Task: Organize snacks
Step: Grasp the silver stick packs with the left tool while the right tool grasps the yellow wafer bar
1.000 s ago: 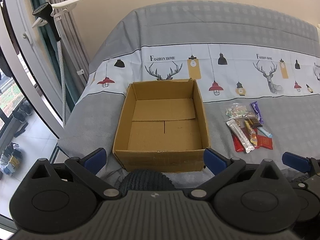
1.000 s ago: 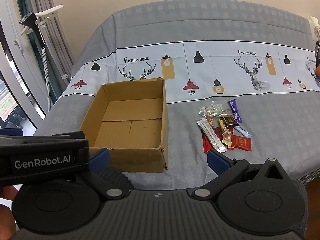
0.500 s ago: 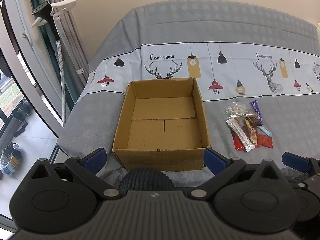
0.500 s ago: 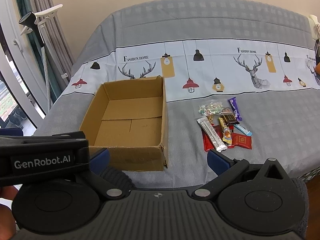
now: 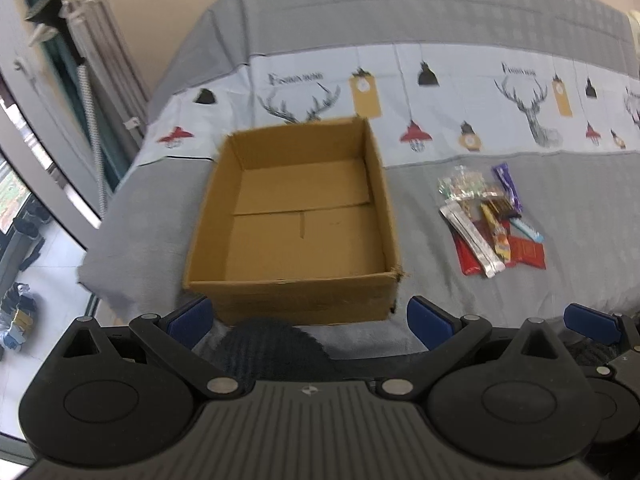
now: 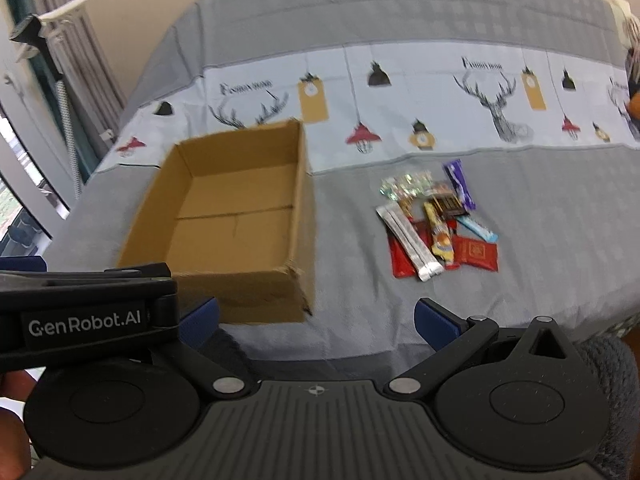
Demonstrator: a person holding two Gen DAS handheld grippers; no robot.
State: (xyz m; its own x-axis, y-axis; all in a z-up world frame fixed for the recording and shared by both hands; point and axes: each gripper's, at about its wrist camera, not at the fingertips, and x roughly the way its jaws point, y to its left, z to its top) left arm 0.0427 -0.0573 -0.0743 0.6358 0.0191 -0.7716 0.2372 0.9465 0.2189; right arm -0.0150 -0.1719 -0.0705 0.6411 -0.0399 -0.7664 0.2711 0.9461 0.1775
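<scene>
An open, empty cardboard box [image 5: 304,220] sits on the grey bed; it also shows in the right wrist view [image 6: 228,216]. To its right lies a small pile of snack packets [image 5: 486,220], also seen in the right wrist view [image 6: 432,220]: a silver stick, red wrappers, a purple bar, a clear candy bag. My left gripper [image 5: 308,316] is open and empty, just short of the box's near wall. My right gripper [image 6: 316,320] is open and empty, near the bed's front edge, short of the snacks.
The bed cover [image 5: 440,92] has a white band printed with deer and lamps. A garment steamer stand [image 5: 76,52] and curtains stand at the left by a window. The left gripper's body [image 6: 84,312] crosses the right wrist view at lower left.
Both grippers have moved forward and a little to the right toward the bed; box and snacks look larger. Both stay open.
</scene>
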